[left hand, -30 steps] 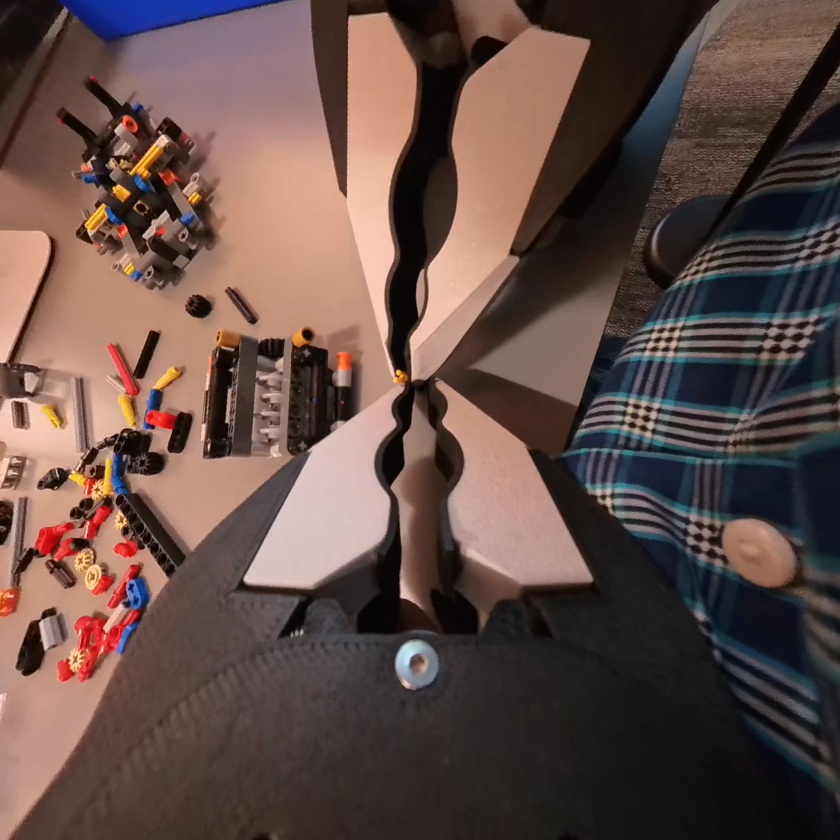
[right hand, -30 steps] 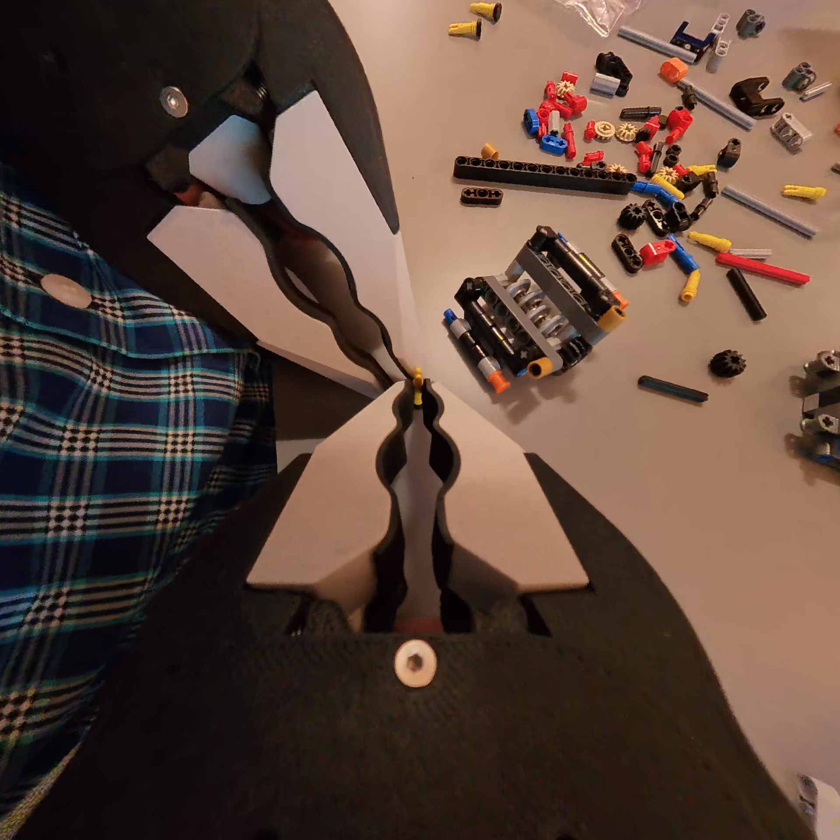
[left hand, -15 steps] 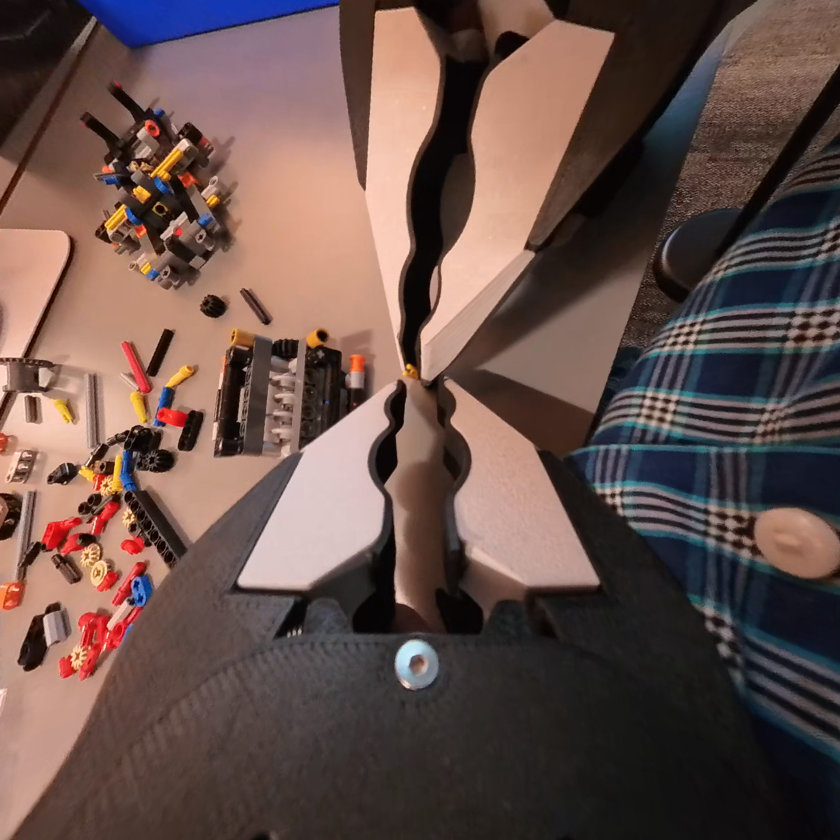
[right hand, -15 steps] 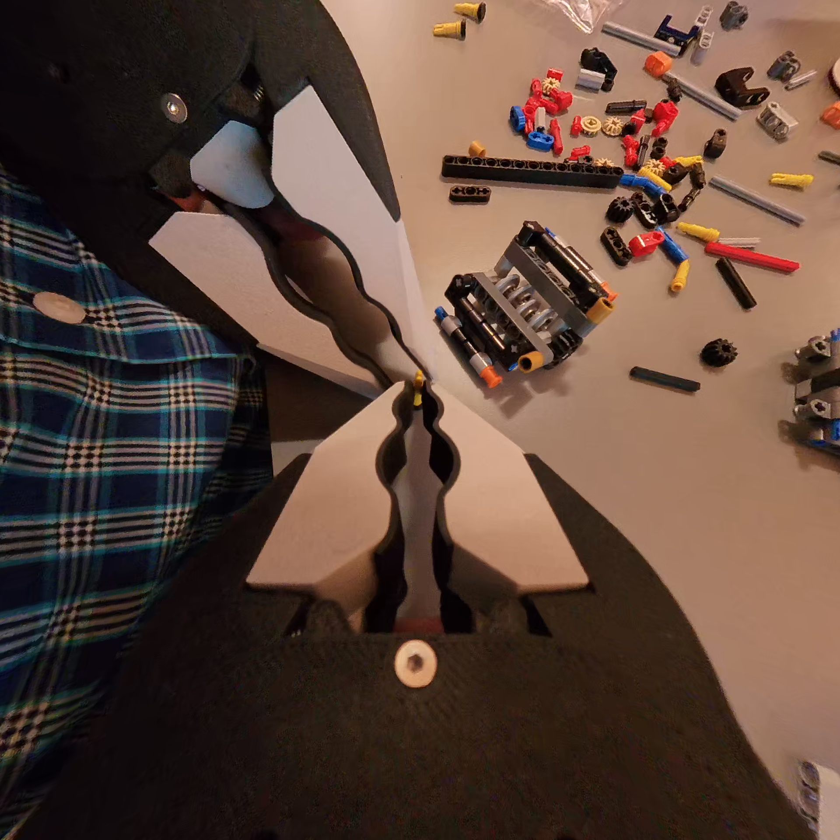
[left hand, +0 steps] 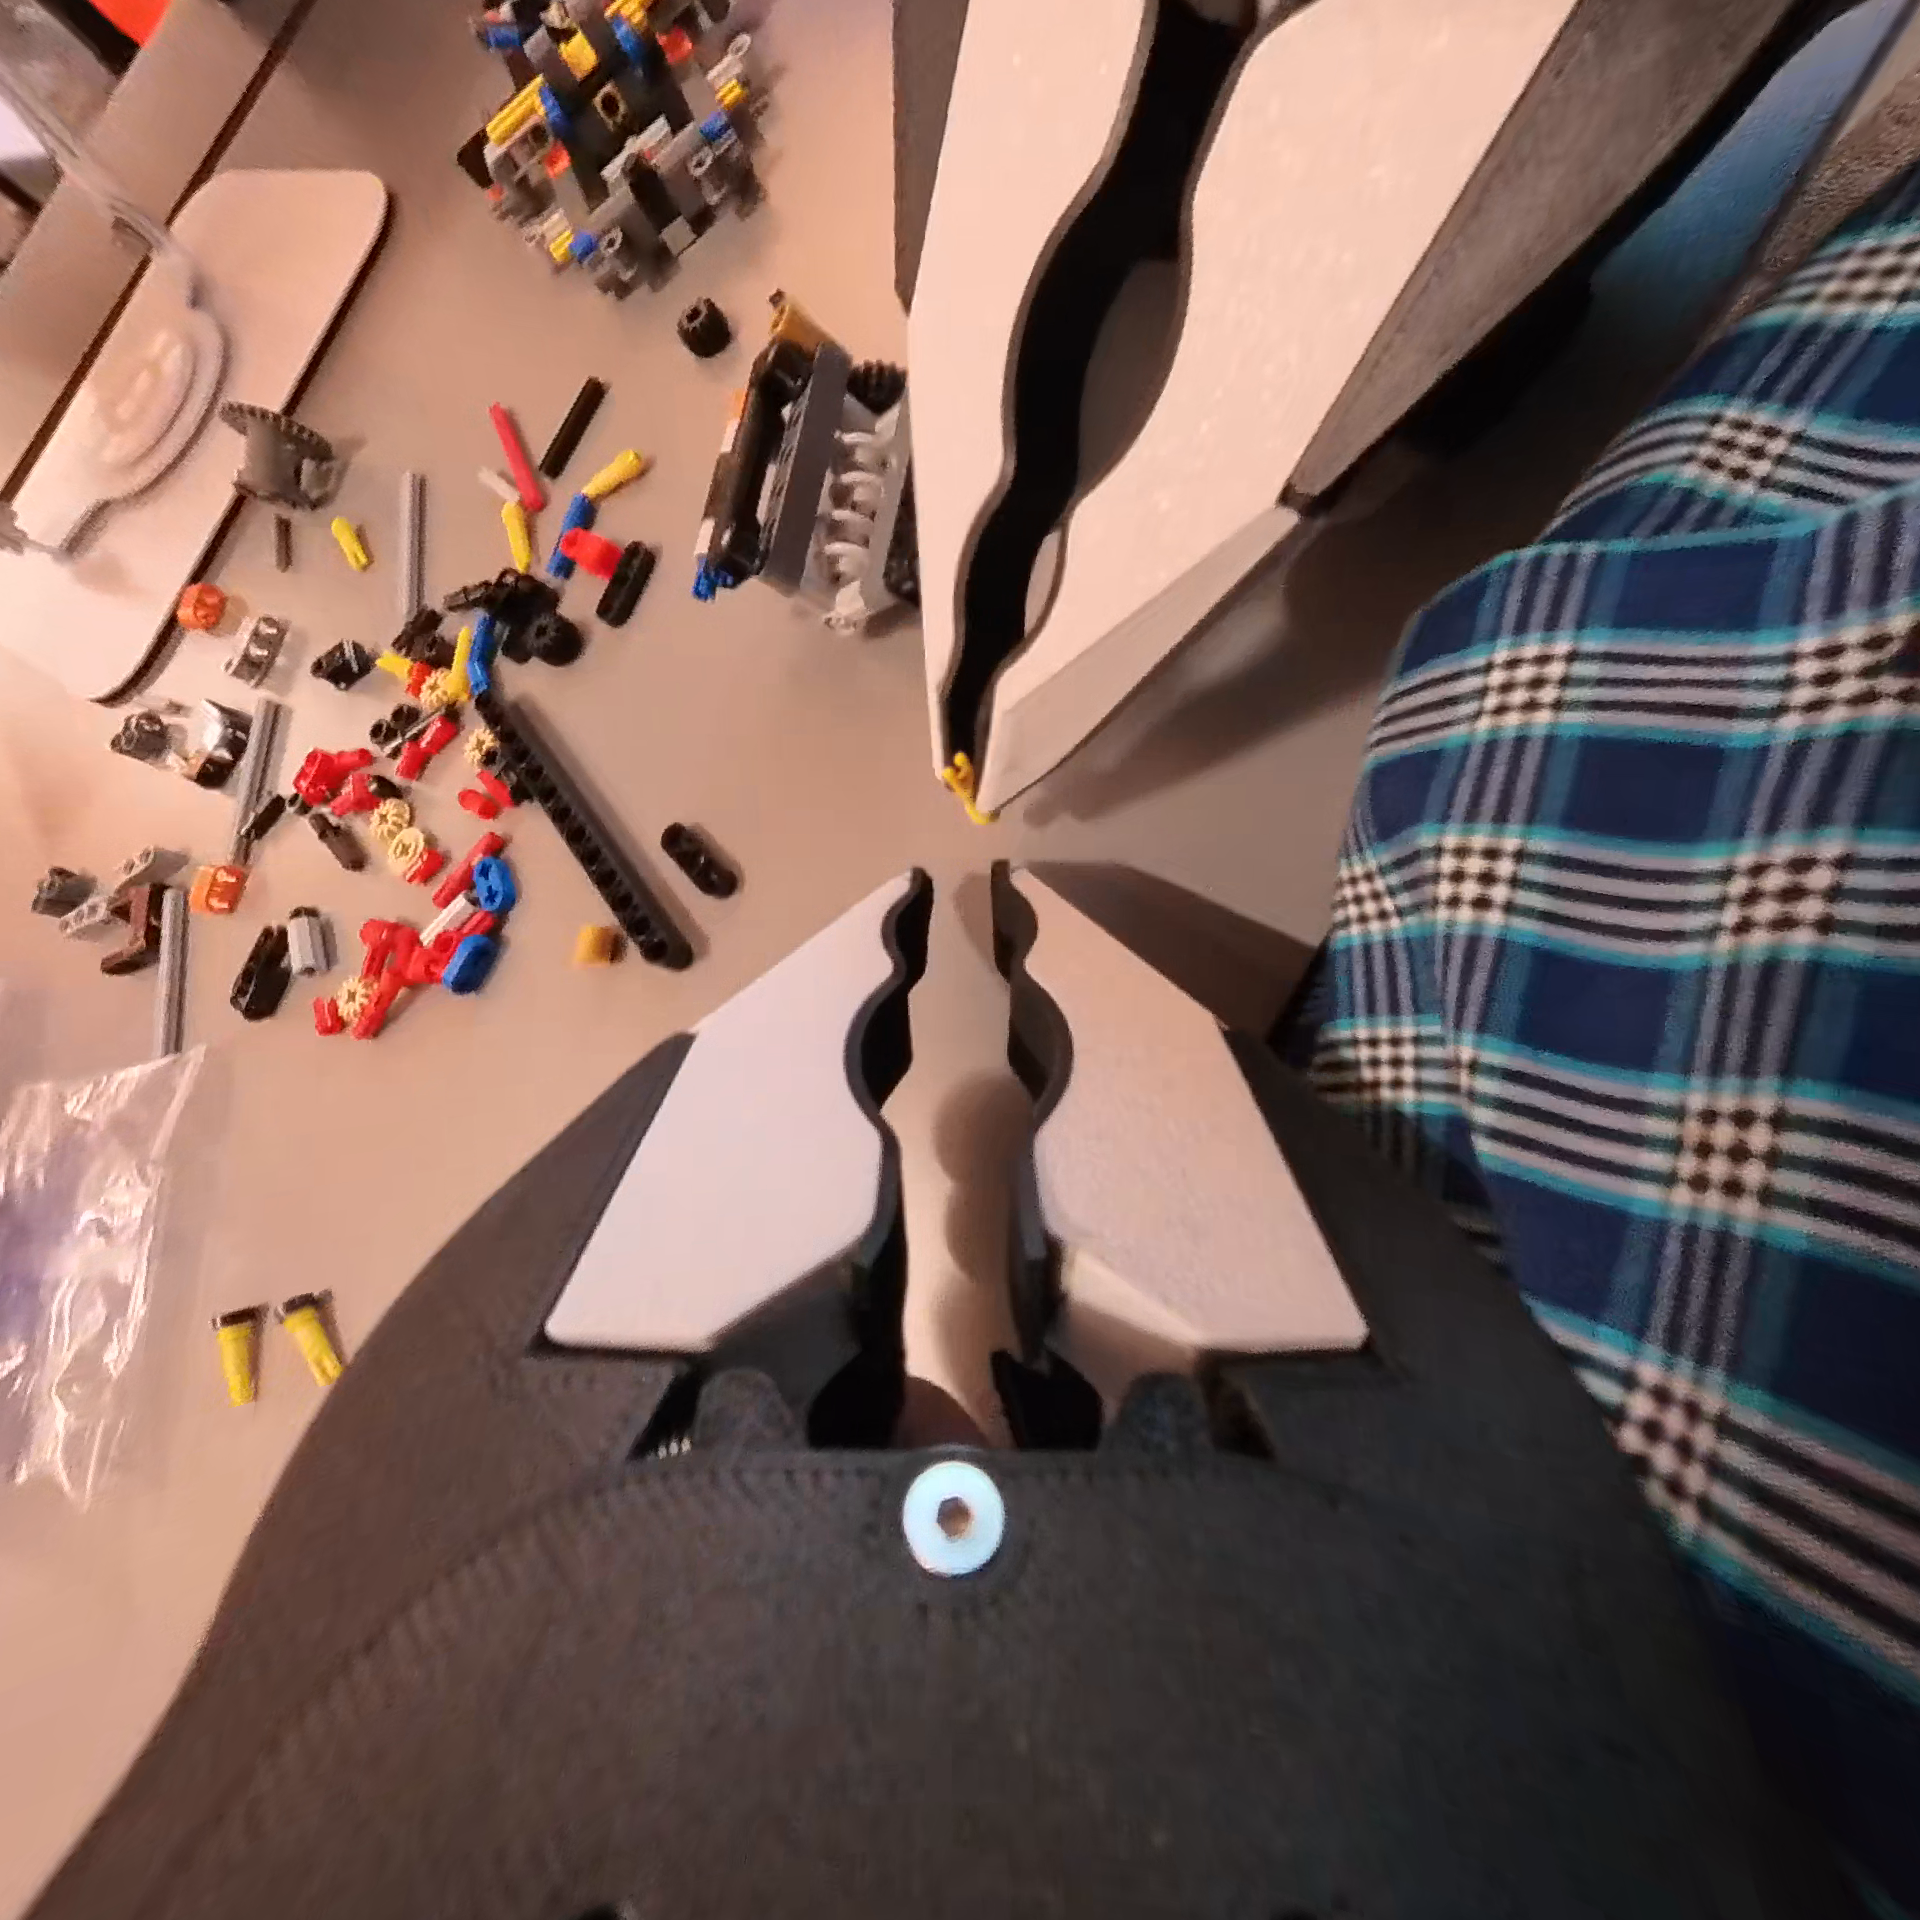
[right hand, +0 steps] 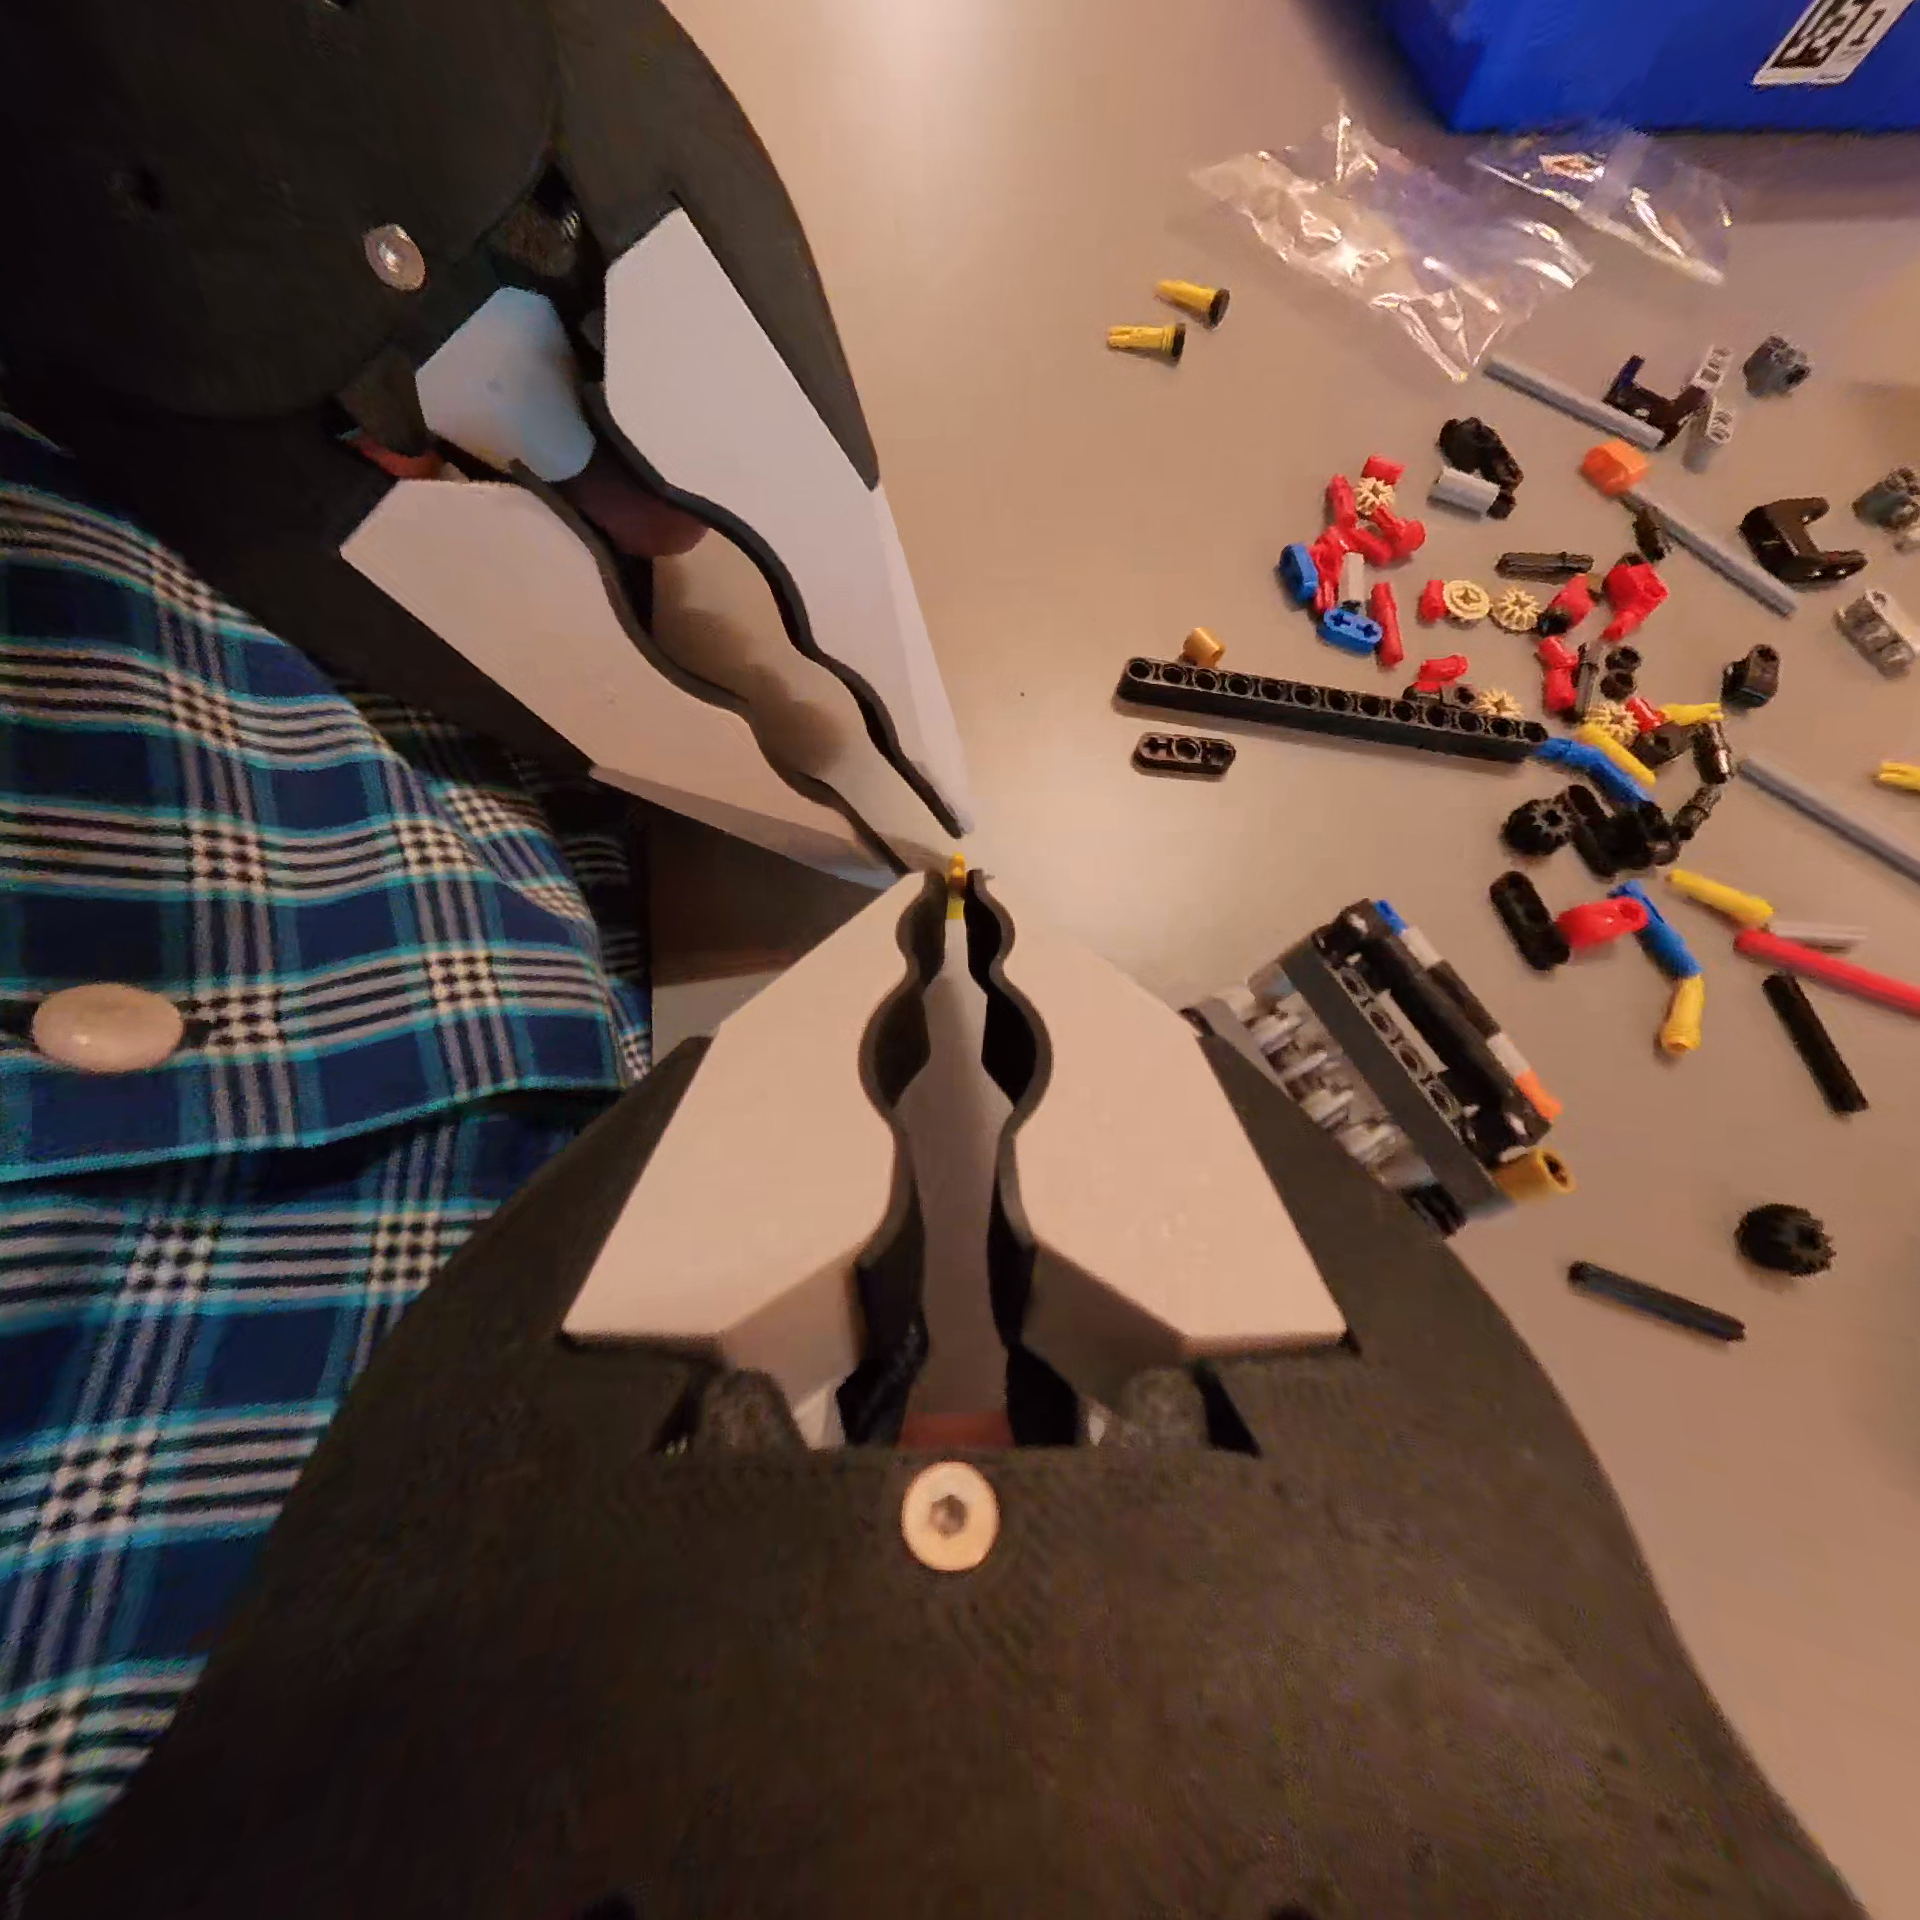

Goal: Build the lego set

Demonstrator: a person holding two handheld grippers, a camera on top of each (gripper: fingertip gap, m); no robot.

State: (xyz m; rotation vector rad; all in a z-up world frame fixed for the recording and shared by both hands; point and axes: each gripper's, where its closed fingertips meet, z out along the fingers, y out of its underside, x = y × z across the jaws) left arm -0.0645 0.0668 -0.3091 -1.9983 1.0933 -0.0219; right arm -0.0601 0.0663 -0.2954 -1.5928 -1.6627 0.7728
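Note:
My right gripper [right hand: 951, 883] is shut on a small yellow piece [right hand: 954, 896] at its very tips. The left wrist view shows the same piece [left hand: 966, 792] sticking out of the right gripper [left hand: 968, 805], which comes down from the top. My left gripper [left hand: 961, 883] faces it tip to tip with its jaws slightly apart and empty, a short gap below the piece. Both are held above the table near a person's plaid shirt [left hand: 1662, 831]. A small engine-like lego block [right hand: 1403, 1081] lies on the table [right hand: 1091, 364].
A bigger lego assembly [left hand: 613, 135] stands at the far end. Loose parts [right hand: 1558, 644] and a long black beam [right hand: 1330, 712] are scattered beside the block. There are also a plastic bag [right hand: 1434, 239], a blue box [right hand: 1621, 62] and wooden boards [left hand: 197, 343]. My left and right fingertips are right by each other.
Both grippers pinched the yellow piece together before. My left gripper has opened, let go and drawn back a little. The right gripper keeps the piece. Both have shifted over the table.

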